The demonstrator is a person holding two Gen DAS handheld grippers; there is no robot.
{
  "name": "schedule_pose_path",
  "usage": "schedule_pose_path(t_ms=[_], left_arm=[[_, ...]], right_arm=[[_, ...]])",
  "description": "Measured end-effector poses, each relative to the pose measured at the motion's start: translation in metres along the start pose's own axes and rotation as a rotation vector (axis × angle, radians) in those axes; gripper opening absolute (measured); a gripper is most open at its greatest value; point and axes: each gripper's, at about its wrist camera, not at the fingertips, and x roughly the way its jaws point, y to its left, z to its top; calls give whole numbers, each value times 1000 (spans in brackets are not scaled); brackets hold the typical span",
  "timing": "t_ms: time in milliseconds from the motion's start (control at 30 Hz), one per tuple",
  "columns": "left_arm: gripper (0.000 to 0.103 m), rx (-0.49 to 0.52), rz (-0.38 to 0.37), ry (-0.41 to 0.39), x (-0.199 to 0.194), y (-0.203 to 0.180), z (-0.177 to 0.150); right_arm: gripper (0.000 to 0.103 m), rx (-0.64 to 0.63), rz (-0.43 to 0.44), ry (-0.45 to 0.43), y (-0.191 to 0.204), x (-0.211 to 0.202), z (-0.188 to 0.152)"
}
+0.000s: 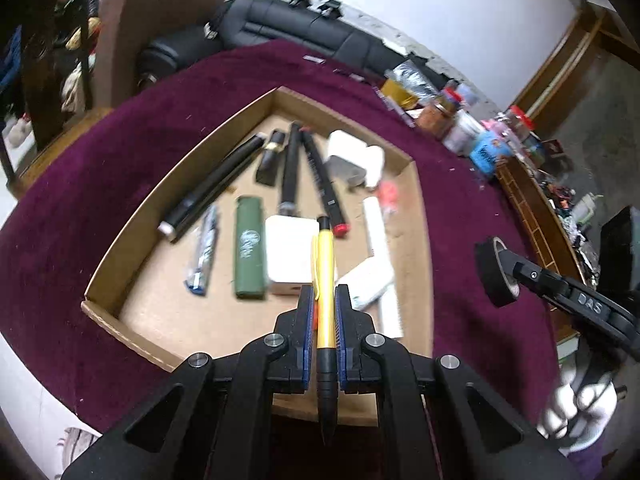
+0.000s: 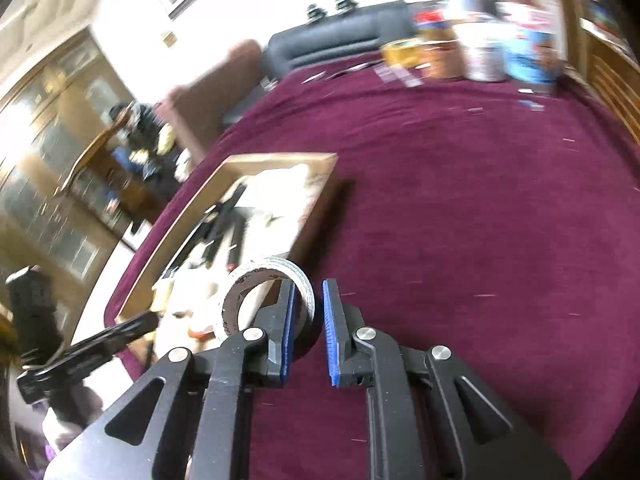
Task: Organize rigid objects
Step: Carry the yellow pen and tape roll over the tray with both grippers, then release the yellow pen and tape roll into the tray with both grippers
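Over cardboard tray (image 1: pixel 416 216): your left gripper (image 1: pixel 324 304) clamps yellow pencil (image 1: pixel 325 280); right gripper (image 2: pixel 308 312) carries tape roll (image 2: pixel 264 296) on one finger — roll may slip off.

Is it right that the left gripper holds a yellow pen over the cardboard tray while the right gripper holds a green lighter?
Not quite. The right gripper holds a roll of tape, as the right wrist view shows. The green lighter lies in the cardboard tray. The left gripper does hold the yellow pen over it.
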Motion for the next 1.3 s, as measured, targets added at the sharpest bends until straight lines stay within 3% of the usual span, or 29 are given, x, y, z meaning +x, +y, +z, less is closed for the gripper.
schedule_pose_path(t_ms=[167,500,533,600,633,667,833,967,1100,1167,1200,1300], left_arm=[[7,1,35,37,23,8,6],[8,-9,23,41,33,7,9],[11,-3,12,34,30,6,9],[27,12,4,22,23,4,9],[41,12,1,16,19,4,8],[46,10,-2,6,16,4,9],[49,14,4,-18,5,1,7],[53,26,44,-41,2,0,5],[55,100,204,-171,-13,-19,-1],[70,153,297,-289,-28,-33,-6],[74,174,334,-349,-37,-40,-10],[97,202,435,-548,-70,-61,-24]], right_arm=[[11,-96,-25,62,41,42,6],[11,-150,-156,116,60,108,41],[11,-166,-174,126,62,113,42],[11,-178,-201,136,63,120,41],[11,-168,-206,136,62,120,41],[13,-149,-203,138,60,119,41],[24,-44,-138,123,44,103,37],[25,-21,-118,54,37,77,28],[29,-4,-109,-27,35,47,15],[43,7,-101,-57,33,37,10],[45,12,-98,-70,33,32,8],[45,20,-85,-98,34,22,1]])
